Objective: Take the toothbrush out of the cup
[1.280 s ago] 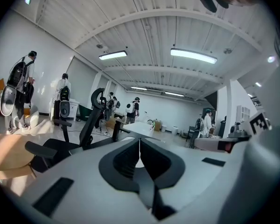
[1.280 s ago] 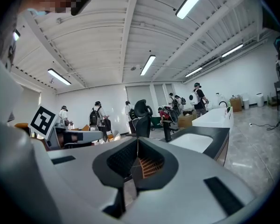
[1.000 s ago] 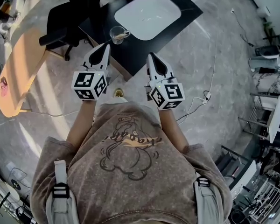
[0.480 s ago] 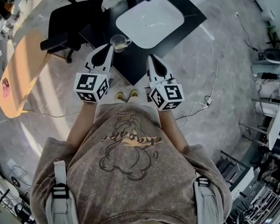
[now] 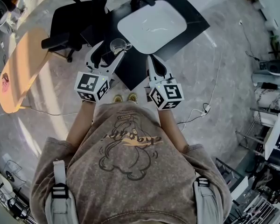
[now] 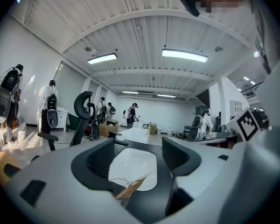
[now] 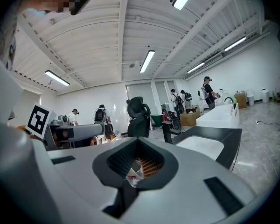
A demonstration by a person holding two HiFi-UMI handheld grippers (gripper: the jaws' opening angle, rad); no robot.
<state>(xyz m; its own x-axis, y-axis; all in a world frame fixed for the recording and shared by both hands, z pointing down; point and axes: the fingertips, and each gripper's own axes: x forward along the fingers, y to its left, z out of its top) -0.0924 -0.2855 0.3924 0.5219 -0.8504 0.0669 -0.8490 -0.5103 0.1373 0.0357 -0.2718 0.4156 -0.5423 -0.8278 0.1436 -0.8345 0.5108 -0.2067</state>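
clear glassy cup (image 5: 117,45), glossy white basin (image 5: 151,26), matt black table (image 5: 135,70)

one cup (image 5: 116,44), one toothbrush (image 6: 134,185), one white basin (image 5: 151,26), one black table (image 5: 190,20), one wooden table (image 5: 22,69).

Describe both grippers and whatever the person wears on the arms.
The left gripper and right gripper each have white tapered shells with black ribbed pads, and a white marker cube printed with black squares at the rear. The left gripper's jaws are opening, gripping nothing. Short grey-brown T-shirt sleeves end above the elbows.
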